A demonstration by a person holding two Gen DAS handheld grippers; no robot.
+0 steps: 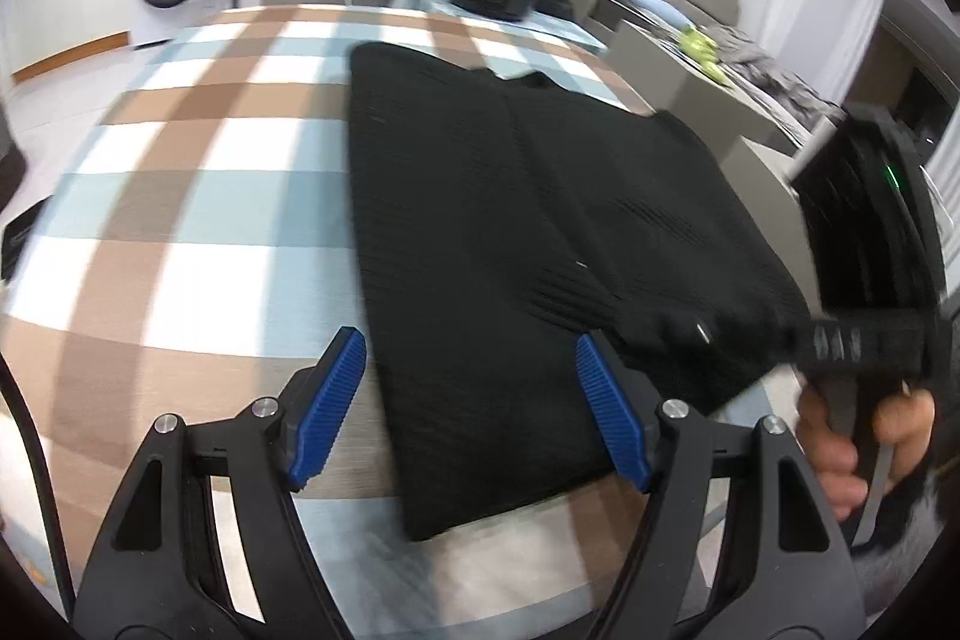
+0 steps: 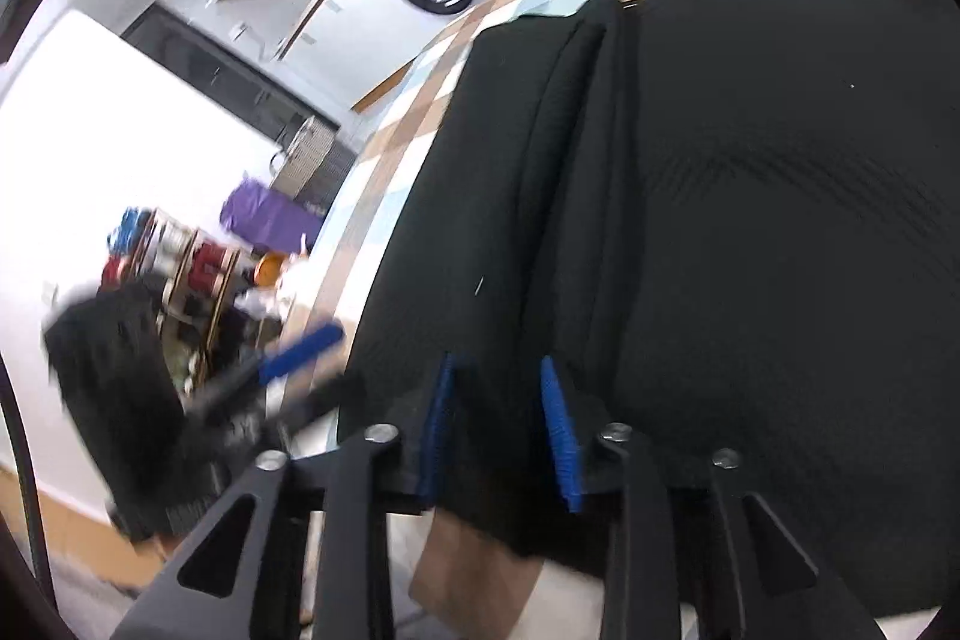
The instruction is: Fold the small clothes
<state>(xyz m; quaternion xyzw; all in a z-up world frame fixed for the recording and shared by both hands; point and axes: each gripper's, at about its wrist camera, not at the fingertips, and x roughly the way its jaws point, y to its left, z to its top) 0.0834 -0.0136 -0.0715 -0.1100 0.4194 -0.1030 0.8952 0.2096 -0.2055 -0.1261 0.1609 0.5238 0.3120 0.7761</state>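
Black ribbed knit, one folded garment [image 1: 480, 232] lies on the checked tablecloth [image 1: 198, 196], its long axis running away from both cameras toward the table's far end. Two grippers with ridged blue pads: the left gripper [image 1: 474, 400] gapes wide above the near hem, holding nothing; the right gripper [image 2: 501, 430] is part-open, cloth between its pads without a visible pinch
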